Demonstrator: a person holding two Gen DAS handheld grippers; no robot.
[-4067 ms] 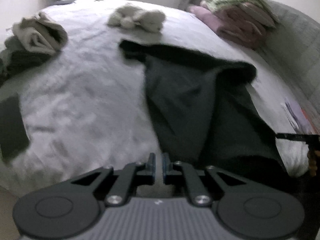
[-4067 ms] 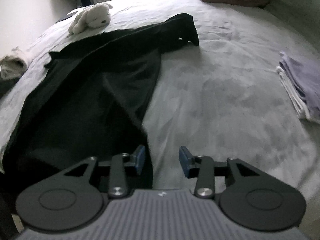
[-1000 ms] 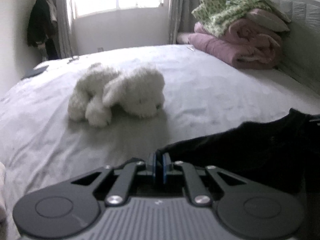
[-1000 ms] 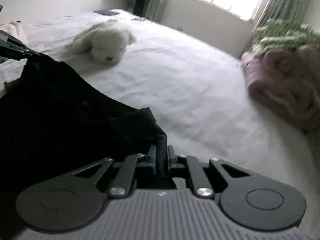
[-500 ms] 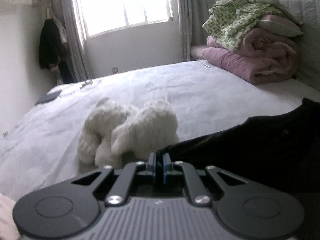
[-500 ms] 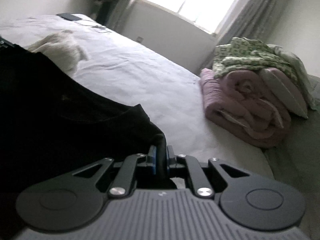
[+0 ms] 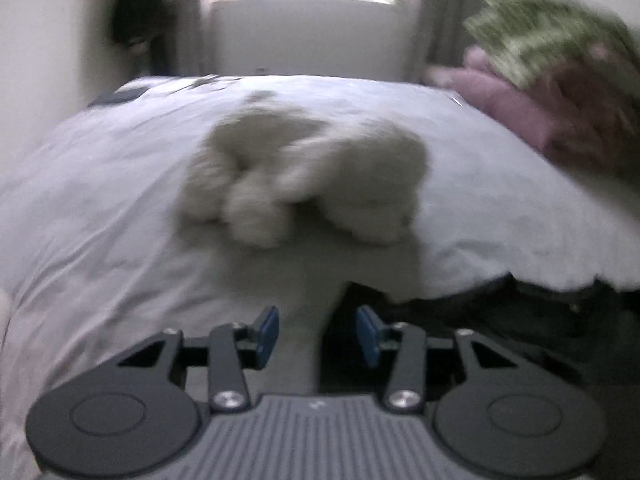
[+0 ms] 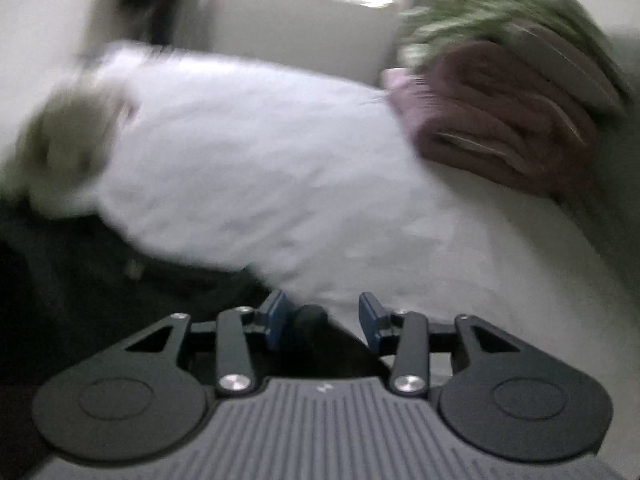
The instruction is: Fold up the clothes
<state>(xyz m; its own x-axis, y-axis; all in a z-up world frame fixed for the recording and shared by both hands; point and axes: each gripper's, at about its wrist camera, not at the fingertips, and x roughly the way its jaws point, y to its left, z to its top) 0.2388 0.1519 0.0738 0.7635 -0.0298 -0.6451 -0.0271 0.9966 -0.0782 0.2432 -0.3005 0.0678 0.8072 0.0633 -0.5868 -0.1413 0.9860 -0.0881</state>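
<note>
Both views blurred. Left gripper point(image 7: 317, 330): jaws opening, pads clear of the black garment point(image 7: 500, 312), whose corner lies between them on the white bed point(image 7: 100, 208). Plush toy point(image 7: 304, 184) just beyond. Right gripper point(image 8: 324, 322): jaws opening, garment's other corner between them, unpressed. Pink blankets point(image 8: 500, 120) far right.

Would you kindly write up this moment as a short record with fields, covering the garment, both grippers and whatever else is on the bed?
surface: bed with white sheet
garment: black garment, lying on the sheet at the near edge
left gripper: jaws opening, garment edge just at the right finger, not pinched
right gripper: jaws opening, a fold of the garment between them, not pressed
nearby: white plush toy just beyond the garment
far right: pink blanket with green patterned bedding on top
image quality: blurred
</note>
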